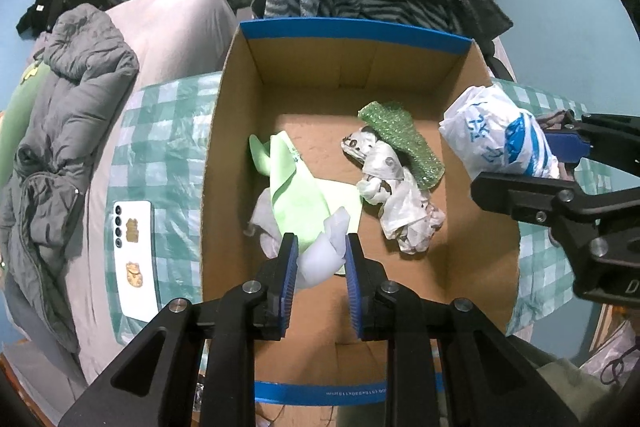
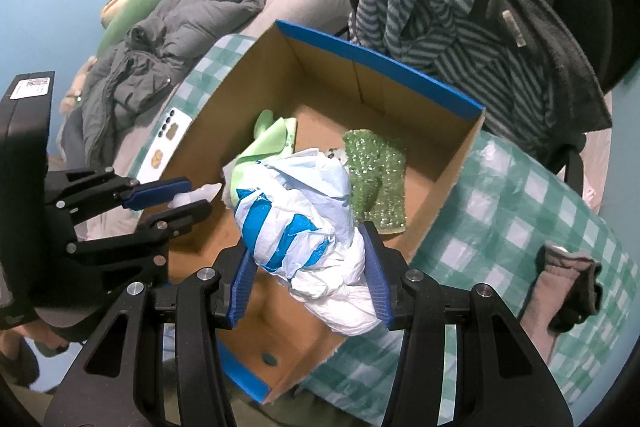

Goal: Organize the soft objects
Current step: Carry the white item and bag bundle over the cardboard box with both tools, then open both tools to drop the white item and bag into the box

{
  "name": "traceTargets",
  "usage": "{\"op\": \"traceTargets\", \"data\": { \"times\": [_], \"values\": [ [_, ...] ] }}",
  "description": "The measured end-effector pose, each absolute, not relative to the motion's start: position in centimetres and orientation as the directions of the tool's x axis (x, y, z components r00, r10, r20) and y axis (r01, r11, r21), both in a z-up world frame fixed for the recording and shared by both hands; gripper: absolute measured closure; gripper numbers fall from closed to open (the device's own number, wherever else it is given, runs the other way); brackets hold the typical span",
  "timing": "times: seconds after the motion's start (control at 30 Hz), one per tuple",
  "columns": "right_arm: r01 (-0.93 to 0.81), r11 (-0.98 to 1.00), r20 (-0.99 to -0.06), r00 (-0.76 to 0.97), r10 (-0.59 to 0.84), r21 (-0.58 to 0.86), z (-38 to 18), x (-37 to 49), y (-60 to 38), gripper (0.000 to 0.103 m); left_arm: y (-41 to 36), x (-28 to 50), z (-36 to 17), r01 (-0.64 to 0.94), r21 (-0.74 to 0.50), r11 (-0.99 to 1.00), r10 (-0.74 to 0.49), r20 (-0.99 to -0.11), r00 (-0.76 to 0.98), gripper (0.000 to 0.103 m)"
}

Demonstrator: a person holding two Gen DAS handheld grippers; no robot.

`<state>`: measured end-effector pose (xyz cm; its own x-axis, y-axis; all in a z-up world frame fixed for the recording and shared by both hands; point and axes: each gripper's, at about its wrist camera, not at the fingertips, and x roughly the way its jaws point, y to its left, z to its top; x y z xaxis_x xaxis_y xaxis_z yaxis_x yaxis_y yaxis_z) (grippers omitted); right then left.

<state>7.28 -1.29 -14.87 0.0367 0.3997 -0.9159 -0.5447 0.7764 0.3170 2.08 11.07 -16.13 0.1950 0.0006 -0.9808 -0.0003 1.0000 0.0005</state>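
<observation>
The left gripper point(image 1: 320, 259) jaws clamp a pale translucent bag point(image 1: 322, 251); the right gripper point(image 2: 310, 275) jaws grip a blue-and-white plastic bag point(image 2: 304, 211), both above an open cardboard box point(image 1: 472, 223) holding a light green bag point(image 1: 296, 195), green bubble wrap point(image 1: 404, 143) and a crumpled printed bag point(image 1: 394, 199).

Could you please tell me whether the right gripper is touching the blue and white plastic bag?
Touching. In the right wrist view, the right gripper has both blue pads pressed against the blue and white plastic bag.
</observation>
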Motion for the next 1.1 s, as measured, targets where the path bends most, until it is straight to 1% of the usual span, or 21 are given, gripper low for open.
{"op": "traceTargets", "data": {
  "times": [0.13,0.17,0.2,0.27,0.33,0.4,0.8,1.1],
  "values": [
    [-0.534,0.789,-0.923,0.041,0.383,0.304,-15.1,7.5,-0.9,0.050,11.0,2.2,-16.6,-0.009,0.008,1.000,0.010,-0.984,0.177,0.077],
    [-0.532,0.790,-0.923,0.040,0.383,0.305,-15.1,7.5,-0.9,0.050,11.1,2.2,-16.6,-0.013,0.011,1.000,0.013,-0.985,0.173,0.073],
    [-0.534,0.789,-0.923,0.040,0.383,0.304,-15.0,7.4,-0.9,0.049,11.1,2.1,-16.6,-0.015,0.005,1.000,0.007,-0.985,0.172,0.072],
    [-0.540,0.788,-0.923,0.053,0.382,0.295,-14.7,7.3,-1.0,0.040,11.1,2.1,-16.5,-0.014,-0.014,1.000,-0.011,-0.985,0.172,0.064],
    [-0.544,0.788,-0.922,0.063,0.382,0.289,-14.4,7.4,-1.1,0.039,11.0,2.0,-16.4,-0.011,-0.009,1.000,-0.007,-0.984,0.179,0.058],
    [-0.544,0.788,-0.922,0.063,0.382,0.289,-14.3,7.5,-1.3,0.038,10.8,1.8,-16.2,-0.009,0.005,1.000,0.007,-0.984,0.180,0.058],
    [-0.539,0.798,-0.924,0.088,0.373,0.270,-13.3,7.8,-4.0,0.038,9.7,1.3,-14.8,-0.037,0.001,0.999,0.007,-0.983,0.181,0.058],
    [-0.509,0.825,-0.929,0.121,0.351,0.245,-12.6,8.2,-8.1,0.038,7.1,1.7,-13.8,-0.014,-0.005,1.000,-0.003,-0.983,0.184,0.058]
  ]
}}
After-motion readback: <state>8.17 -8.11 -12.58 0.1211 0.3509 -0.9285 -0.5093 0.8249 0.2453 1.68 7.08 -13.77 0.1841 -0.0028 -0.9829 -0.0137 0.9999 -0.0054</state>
